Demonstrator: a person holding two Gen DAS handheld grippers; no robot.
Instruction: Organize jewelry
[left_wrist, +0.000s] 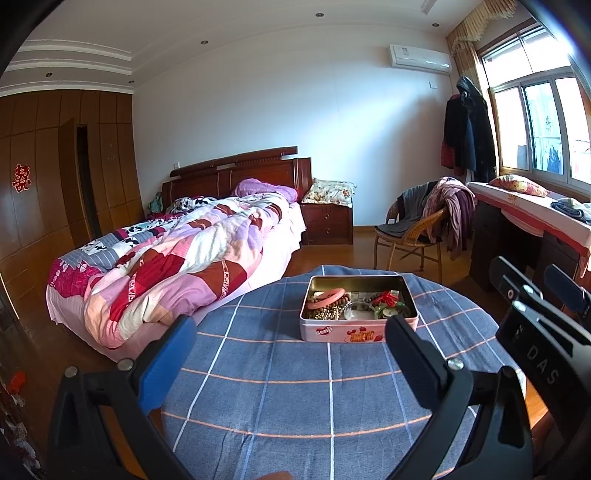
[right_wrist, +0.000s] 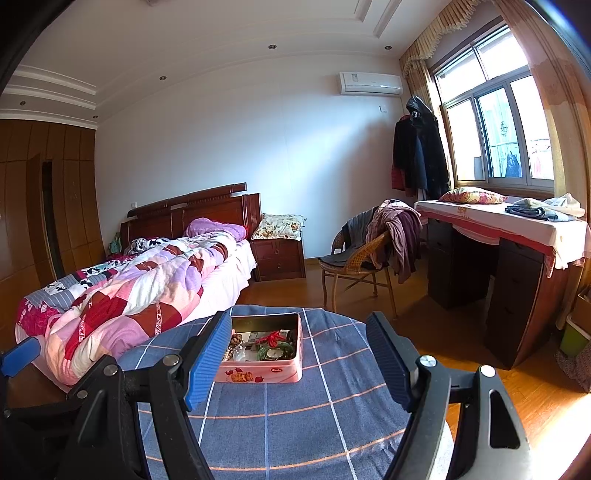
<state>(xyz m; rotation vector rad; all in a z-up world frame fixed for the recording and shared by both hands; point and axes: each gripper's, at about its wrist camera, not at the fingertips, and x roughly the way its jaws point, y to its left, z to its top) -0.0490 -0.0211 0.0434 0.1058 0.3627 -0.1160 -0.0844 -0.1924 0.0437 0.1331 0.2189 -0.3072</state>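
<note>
One open tin (left_wrist: 359, 329) of jewelry, long axis crosswise, on the counter (left_wrist: 280, 387) ahead of both grippers' fingers (left_wrist: 168, 363), apart and empty.

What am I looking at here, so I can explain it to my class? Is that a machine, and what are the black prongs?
There is no robot here: a person holds a two-finger gripper in each hand, each with a wide-angle camera looking along its fingers. One picture comes from the left gripper, the other from the right gripper. Both are open and hold nothing. Ahead, on a round table with a blue checked cloth, is an open pink tin of tangled jewelry, including a pink bangle. Nothing has been taken out yet.
</note>
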